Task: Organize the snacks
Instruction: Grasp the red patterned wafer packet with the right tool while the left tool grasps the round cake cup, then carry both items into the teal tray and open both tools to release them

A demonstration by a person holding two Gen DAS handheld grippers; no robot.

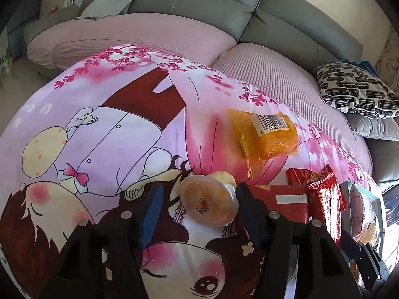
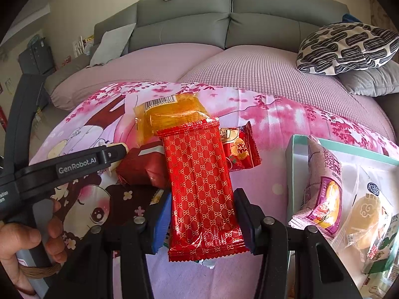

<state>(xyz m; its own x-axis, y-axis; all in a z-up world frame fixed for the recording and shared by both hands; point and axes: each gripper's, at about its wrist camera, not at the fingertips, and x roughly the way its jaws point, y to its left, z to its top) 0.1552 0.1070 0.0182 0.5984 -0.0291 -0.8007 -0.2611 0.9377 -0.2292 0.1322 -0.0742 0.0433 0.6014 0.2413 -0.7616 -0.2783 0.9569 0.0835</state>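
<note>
— between the left gripper (image 1: 198, 196) fingers, what lies there?
— a round pastry (image 1: 208, 203) on the cloth (image 1: 104, 124), fingers spread, touching its right edge.
— and the right gripper (image 2: 202, 220)?
— spread around a long red packet (image 2: 203, 186); contact unclear.

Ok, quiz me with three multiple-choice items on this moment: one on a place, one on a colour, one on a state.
1. Where does the teal tray sit relative to the right claw?
A. To its right
B. To its left
C. On the sofa back

2. What colour is the barcoded packet?
A. Green
B. Orange
C. Blue

3. What state is the left claw in?
A. Shut on nothing
B. Out of view
C. Open around the round pastry

Answers: 1 A, the tray's rim shows at the right of that view. 2 B, its wrapper is orange-yellow. 3 C, the fingers stand apart either side of the pastry.
</note>
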